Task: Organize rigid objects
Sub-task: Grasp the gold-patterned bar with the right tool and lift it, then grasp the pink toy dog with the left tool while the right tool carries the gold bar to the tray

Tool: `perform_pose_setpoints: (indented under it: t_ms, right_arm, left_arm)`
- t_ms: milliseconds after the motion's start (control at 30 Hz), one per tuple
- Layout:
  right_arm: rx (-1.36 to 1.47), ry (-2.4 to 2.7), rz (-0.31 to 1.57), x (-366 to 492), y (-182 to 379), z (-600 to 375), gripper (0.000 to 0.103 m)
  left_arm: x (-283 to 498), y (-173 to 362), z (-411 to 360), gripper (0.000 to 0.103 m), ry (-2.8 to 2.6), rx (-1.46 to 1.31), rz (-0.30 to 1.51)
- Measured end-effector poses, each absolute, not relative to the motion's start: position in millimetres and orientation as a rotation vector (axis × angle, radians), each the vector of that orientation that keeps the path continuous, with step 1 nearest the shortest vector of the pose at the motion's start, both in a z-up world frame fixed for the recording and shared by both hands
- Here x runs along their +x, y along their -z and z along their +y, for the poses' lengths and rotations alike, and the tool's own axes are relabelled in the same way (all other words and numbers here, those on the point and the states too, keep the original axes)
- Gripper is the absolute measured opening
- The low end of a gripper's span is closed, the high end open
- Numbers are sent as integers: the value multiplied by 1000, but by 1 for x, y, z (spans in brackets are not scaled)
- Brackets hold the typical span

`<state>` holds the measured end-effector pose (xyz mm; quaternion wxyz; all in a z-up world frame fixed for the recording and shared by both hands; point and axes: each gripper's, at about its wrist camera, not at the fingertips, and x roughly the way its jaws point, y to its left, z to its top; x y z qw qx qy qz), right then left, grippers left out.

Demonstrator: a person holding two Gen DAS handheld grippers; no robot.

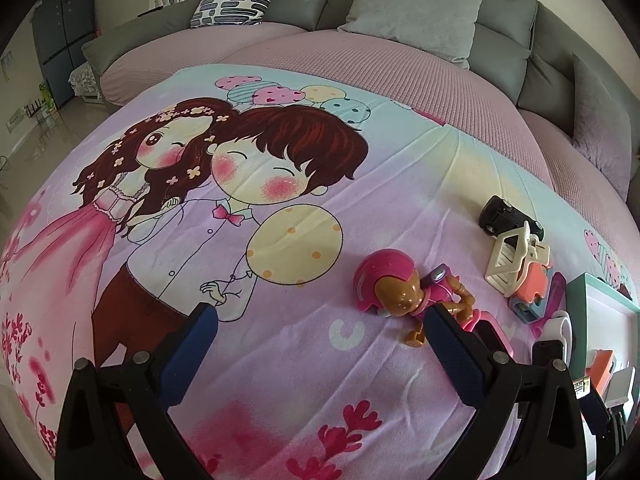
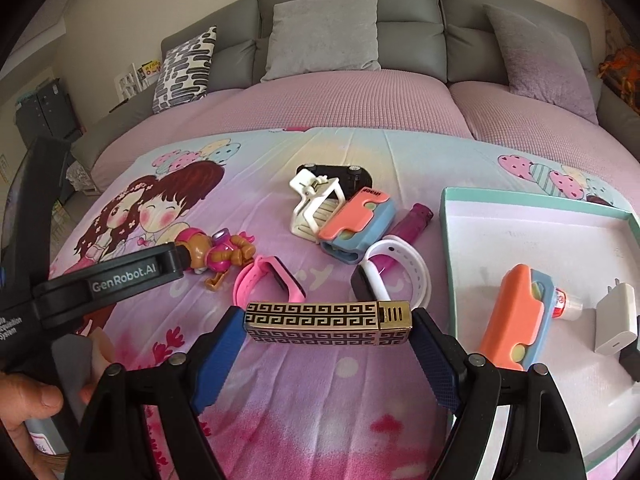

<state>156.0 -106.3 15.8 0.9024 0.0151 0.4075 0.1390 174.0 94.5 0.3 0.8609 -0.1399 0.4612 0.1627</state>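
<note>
On the cartoon-printed bedsheet point(image 1: 280, 184), the left side lies wide and bare, and the left gripper point(image 1: 320, 332) hangs over it with its blue-padded jaws spread and nothing between them. Just past its right finger lies a hard plastic pup figure point(image 1: 404, 292) in a pink helmet. Further right the toys crowd together: a pink watch point(image 2: 268, 286), a cream clip point(image 2: 316, 208), a black toy car point(image 2: 340, 174), a white watch point(image 2: 396, 272). Only the right wrist view shows the right gripper point(image 2: 328, 344) clamped on a gold box point(image 2: 328, 322) with a black key pattern, held lengthwise above the sheet. Right again, the teal-rimmed tray point(image 2: 448, 240) holds an orange-and-blue case point(image 2: 516, 316) and a white charger point(image 2: 616, 320).
</note>
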Motion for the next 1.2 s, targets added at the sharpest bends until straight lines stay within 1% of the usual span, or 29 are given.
perform_pose_setpoints:
  t_ms: [367, 633, 1200]
  right_arm:
    - [84, -210, 824, 160, -23, -133, 84]
    - [90, -198, 823, 160, -23, -138, 84]
    - [96, -185, 836, 163, -19, -141, 84]
  left_arm:
    - [194, 3, 70, 102, -242, -259, 929]
    - [207, 13, 54, 102, -223, -206, 950]
    - [217, 24, 55, 102, -270, -211, 955]
